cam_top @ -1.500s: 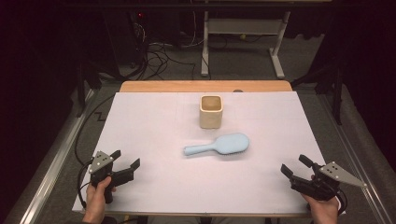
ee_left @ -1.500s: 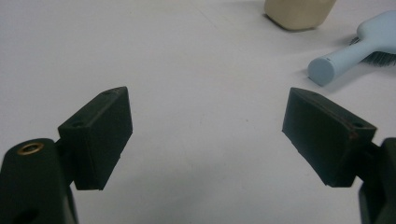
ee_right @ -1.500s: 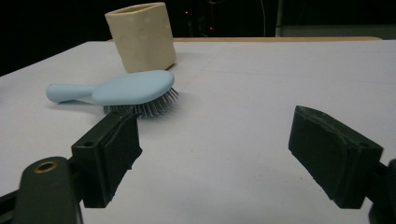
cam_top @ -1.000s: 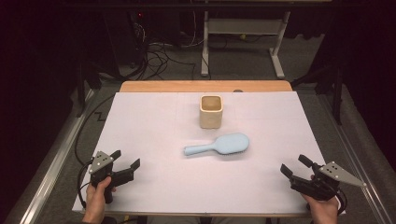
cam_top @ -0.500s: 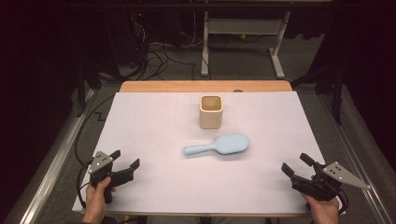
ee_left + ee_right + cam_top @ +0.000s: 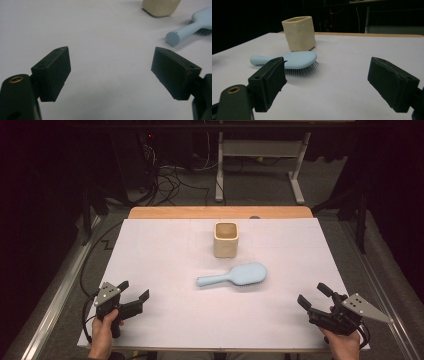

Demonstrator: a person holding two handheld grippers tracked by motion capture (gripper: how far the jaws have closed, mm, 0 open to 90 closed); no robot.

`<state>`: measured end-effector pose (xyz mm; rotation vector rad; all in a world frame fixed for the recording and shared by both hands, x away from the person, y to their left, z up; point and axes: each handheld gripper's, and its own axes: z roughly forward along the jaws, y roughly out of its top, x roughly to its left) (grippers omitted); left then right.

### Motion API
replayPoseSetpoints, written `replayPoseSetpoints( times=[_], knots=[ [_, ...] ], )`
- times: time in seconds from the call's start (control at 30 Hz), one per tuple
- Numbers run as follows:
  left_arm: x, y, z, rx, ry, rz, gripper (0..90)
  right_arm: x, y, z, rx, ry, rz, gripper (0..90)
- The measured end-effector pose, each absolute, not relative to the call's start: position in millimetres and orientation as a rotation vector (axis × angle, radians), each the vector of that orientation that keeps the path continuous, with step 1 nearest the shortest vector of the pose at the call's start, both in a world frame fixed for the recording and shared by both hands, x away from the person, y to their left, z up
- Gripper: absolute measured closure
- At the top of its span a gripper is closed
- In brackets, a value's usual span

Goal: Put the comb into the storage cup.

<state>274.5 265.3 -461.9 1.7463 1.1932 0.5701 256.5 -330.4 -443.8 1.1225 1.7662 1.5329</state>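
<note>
Hairbrush [image 6: 233,275] lying at table centre, bristles down, handle toward 9 o'clock, cup [image 6: 226,239] just behind at 12 o'clock. Left gripper [image 6: 134,304] at 7 o'clock, right gripper [image 6: 314,299] at 5 o'clock, jaws spread wide, nothing held. Nothing started; brush not yet approached.

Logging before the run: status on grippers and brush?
Left gripper open, right gripper open, both at near table edge. Hairbrush mid-table, bristles down, untouched. Cup upright behind it. Path clear.
</note>
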Motion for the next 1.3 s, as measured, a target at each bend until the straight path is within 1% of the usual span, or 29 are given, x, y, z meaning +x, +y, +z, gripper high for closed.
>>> replayPoseSetpoints(
  times=[0.7,1.3],
  knots=[
    [274,265,-461,1.747,1.188,0.574,17.0,269,-297,-434,1.041,1.845,1.546,16.1],
    [274,265,-461,1.746,1.184,0.575,17.0,284,-259,-427,0.962,1.912,1.579,16.5]
  ],
)
